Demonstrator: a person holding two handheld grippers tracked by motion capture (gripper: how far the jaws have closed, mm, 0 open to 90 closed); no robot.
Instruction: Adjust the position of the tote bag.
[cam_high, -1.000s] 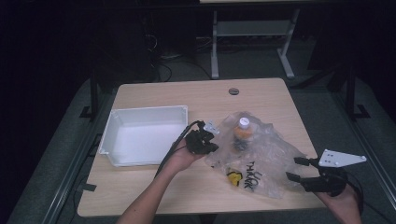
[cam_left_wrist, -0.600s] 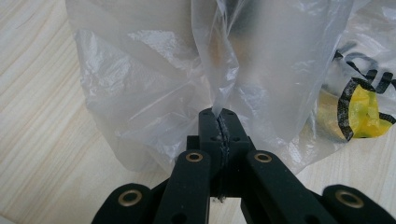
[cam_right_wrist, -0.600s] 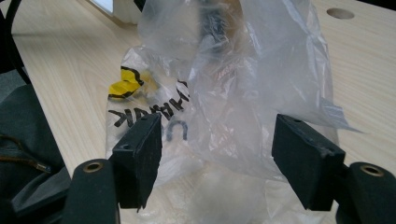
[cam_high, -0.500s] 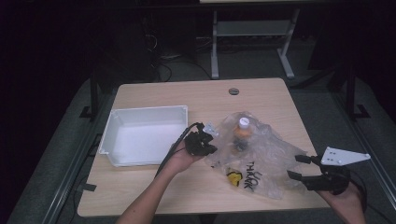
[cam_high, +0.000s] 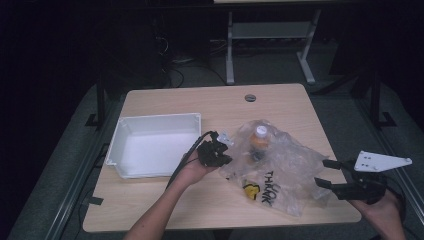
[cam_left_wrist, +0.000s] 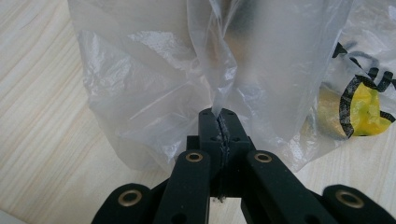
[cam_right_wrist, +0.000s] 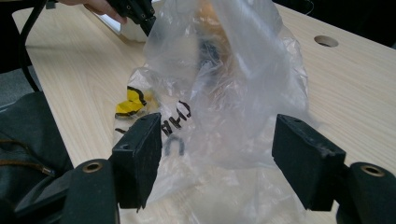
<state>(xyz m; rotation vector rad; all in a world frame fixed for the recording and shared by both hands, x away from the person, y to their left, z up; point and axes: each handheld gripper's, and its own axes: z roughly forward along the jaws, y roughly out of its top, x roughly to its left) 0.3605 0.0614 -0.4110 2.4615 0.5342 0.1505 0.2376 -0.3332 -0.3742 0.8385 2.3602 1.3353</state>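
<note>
A clear plastic bag (cam_high: 280, 172) with black lettering and a yellow mark lies on the wooden table (cam_high: 210, 105). Inside it stands a bottle (cam_high: 259, 140) with a white cap and orange contents. My left gripper (cam_high: 223, 150) is shut on a fold of the bag (cam_left_wrist: 219, 100) at its left edge and lifts it a little. At the bag's right end my right gripper (cam_high: 325, 173) is open, its two pads (cam_right_wrist: 140, 154) wide apart on either side of the bag (cam_right_wrist: 224, 93), with the left gripper (cam_right_wrist: 135, 9) far off.
An empty white bin (cam_high: 155, 145) sits on the left half of the table, just left of the left hand. A round cable hole (cam_high: 250, 97) marks the table's far edge. A metal stand (cam_high: 265, 35) rises behind the table on the dark floor.
My right gripper has moved down and slightly left toward the bag's right end. The left gripper stays shut on the bag's left edge, and the bag has barely shifted.
</note>
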